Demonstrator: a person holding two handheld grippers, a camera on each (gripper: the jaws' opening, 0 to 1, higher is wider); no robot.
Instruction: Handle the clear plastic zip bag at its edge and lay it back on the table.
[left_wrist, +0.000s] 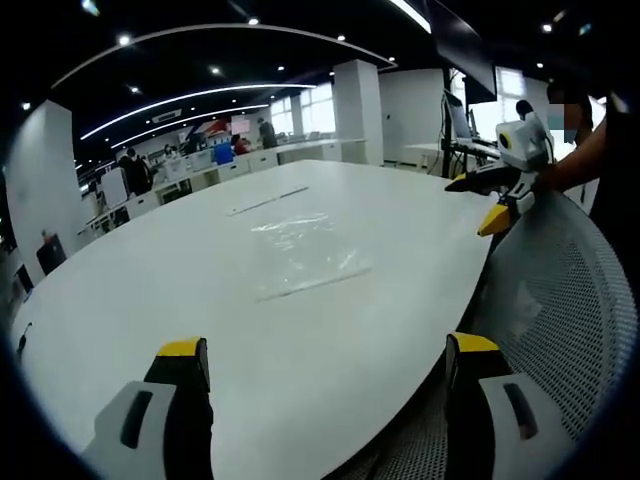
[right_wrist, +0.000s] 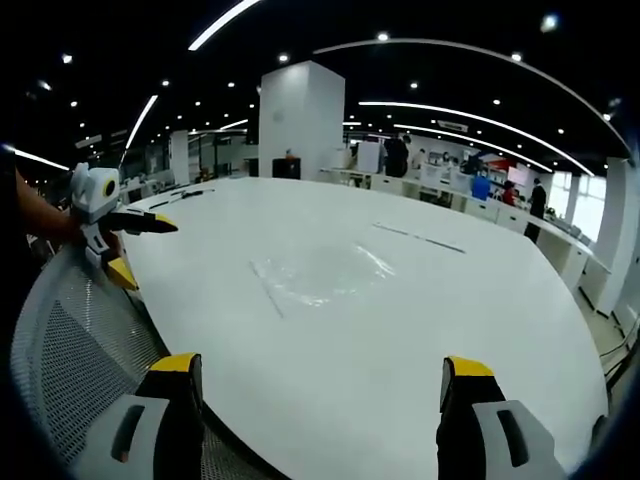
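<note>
The clear plastic zip bag (left_wrist: 303, 252) lies flat on the white table (left_wrist: 150, 290), its zip edge nearest me; the same bag (right_wrist: 325, 275) lies mid-table in the right gripper view. My left gripper (left_wrist: 325, 365) is open, jaws wide apart, held back over the table's near edge, well short of the bag. My right gripper (right_wrist: 318, 385) is open too, also short of the bag. The right gripper (left_wrist: 497, 195) enters the left gripper view from the right, held by a hand. The left gripper (right_wrist: 125, 245) enters the right gripper view from the left.
A grey mesh chair back (left_wrist: 560, 320) stands at the table's edge; the chair (right_wrist: 80, 340) also sits low left in the right gripper view. A thin strip (left_wrist: 268, 201) lies further out on the table. Desks, a white pillar (right_wrist: 300, 120) and people stand beyond.
</note>
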